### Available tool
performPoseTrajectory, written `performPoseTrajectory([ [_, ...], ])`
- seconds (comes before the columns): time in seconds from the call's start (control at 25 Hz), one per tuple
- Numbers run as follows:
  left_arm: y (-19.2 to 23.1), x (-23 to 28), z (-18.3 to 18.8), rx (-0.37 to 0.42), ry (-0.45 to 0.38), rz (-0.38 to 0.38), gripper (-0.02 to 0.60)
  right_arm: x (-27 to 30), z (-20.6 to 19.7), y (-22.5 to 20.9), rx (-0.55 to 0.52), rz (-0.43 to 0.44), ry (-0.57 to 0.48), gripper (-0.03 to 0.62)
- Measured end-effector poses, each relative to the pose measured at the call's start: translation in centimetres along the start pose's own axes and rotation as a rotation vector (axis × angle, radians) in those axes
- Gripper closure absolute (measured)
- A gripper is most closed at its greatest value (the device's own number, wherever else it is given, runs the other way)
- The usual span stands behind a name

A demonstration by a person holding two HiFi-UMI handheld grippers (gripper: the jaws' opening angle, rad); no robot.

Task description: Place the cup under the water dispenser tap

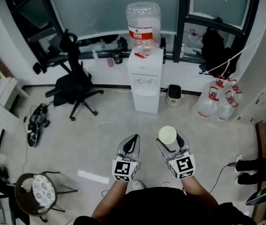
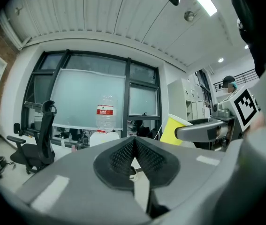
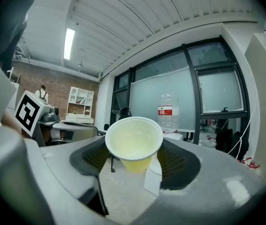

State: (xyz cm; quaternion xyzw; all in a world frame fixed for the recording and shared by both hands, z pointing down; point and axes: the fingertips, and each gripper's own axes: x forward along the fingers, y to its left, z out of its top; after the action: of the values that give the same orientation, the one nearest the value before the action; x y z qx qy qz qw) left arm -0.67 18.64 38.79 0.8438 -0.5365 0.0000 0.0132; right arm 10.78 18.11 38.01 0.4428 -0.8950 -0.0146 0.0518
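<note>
Dispenser is well ahead of both my jaws, across bare floor: white, boxy, hard shell. A clear, rounded bottle w/ a red label sits on top. Tap recess is too small to read from here.

My left gripper has its ribbed black pads pressed together w/ nothing between.

My right gripper stands wide, pads on either side of the cup, gripping its lower wall. Cup is upright, mouth up, looks empty.

Cup is pale yellow, tapered, w/ a thin rolled rim; paper or thin plastic, can't tell. I reckon it's v. light & soft-walled, so it crushes easily: light squeeze only. The low grip suits it, as the base is stiffer than the rim.
</note>
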Motion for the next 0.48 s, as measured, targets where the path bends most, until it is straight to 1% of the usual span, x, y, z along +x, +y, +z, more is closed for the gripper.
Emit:
performPoseTrajectory([
  [0.2, 2.2, 0.0, 0.0, -0.010, -0.009, -0.011, 0.565, 1.7, 0.8, 0.8, 0.020, -0.019, -0.017, 0.276],
  [0.32, 3.4, -0.2, -0.1, -0.005, -0.008, -0.029, 0.565, 2.7, 0.9, 1.2, 0.006, -0.038, -0.027, 0.276],
  [0.48, 5.0, -0.6, -0.4, -0.006, -0.001, -0.049, 0.565, 3.8, 1.5, 0.6, -0.002, -0.077, -0.038, 0.278],
])
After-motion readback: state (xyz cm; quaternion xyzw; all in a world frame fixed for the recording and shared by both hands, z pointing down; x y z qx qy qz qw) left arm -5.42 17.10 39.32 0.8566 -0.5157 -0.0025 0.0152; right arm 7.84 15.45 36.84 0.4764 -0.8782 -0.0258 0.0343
